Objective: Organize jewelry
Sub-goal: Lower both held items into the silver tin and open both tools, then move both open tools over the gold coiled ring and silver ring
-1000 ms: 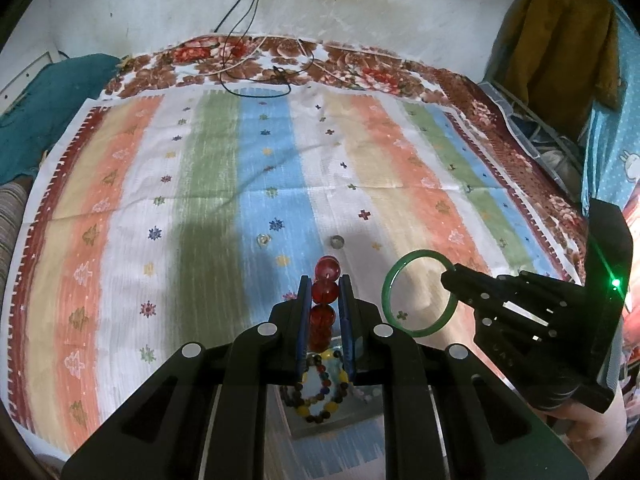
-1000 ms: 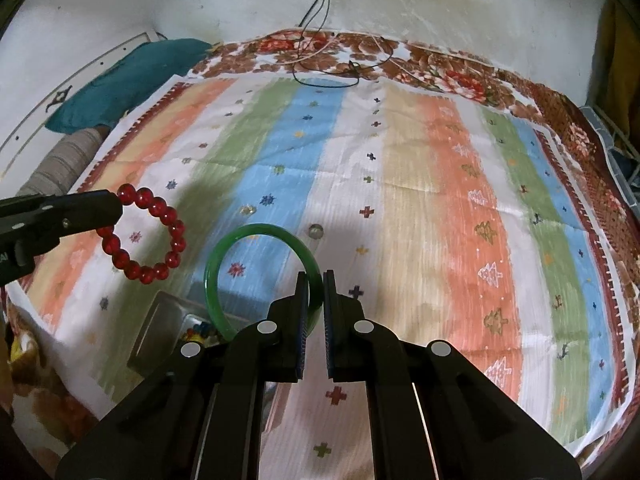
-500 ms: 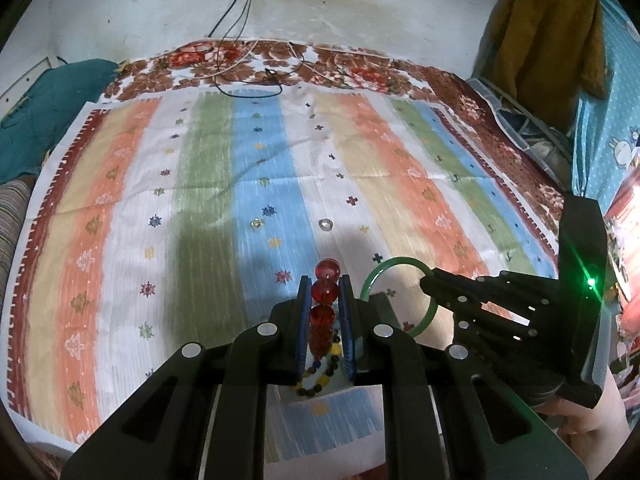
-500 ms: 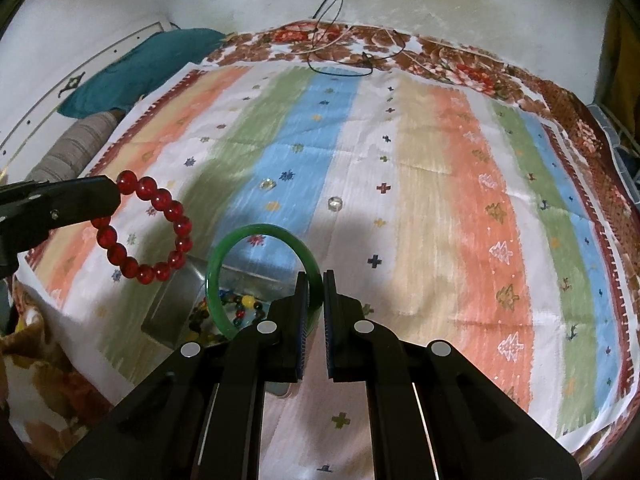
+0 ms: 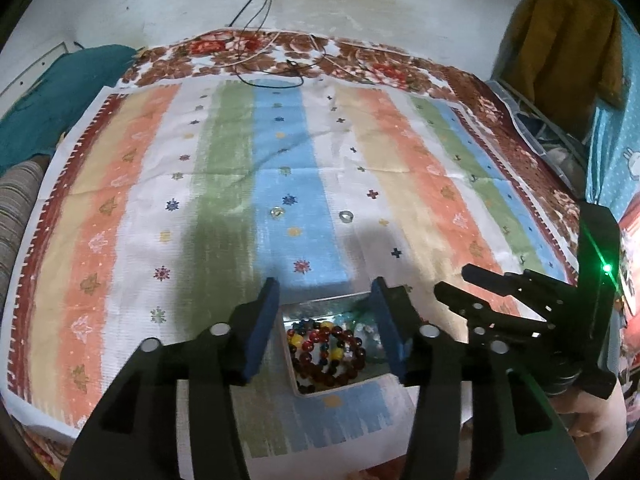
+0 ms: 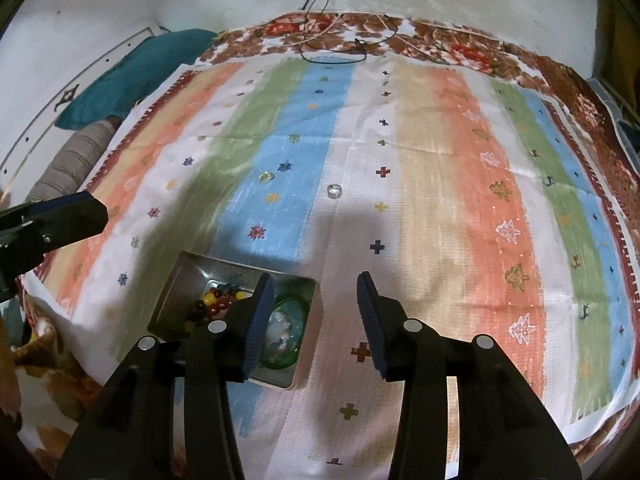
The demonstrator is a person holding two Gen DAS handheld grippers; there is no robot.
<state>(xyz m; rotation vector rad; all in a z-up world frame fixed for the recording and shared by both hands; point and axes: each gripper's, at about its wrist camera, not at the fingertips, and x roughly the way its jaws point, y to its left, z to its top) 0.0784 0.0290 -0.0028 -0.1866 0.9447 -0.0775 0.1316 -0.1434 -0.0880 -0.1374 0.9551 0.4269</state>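
Note:
An open metal tin (image 5: 320, 306) lies on the striped cloth at the near edge. My left gripper (image 5: 326, 316) hovers over it with its jaws opening and nothing pressed between them. Below it a red bead bracelet (image 5: 332, 360) rests in the tin on a multicoloured bead string (image 5: 298, 338). My right gripper (image 6: 316, 308) is also opening and holds nothing; it stands over the tin's (image 6: 188, 280) right edge. A green bangle (image 6: 286, 332) lies inside, partly hidden by the left finger. Each gripper shows in the other's view, the right one (image 5: 472, 292) and the left one (image 6: 60, 220).
Two small shiny pieces (image 5: 276, 212) (image 5: 346, 216) lie loose on the blue and white stripes beyond the tin. Cables (image 5: 280, 72) trail across the far floral border. A teal cushion (image 5: 60, 92) sits far left; hanging clothes (image 5: 560, 40) stand at the right.
Both grippers went from shut to open. The red bead bracelet left the left gripper and the green bangle left the right one; both now lie in the tin.

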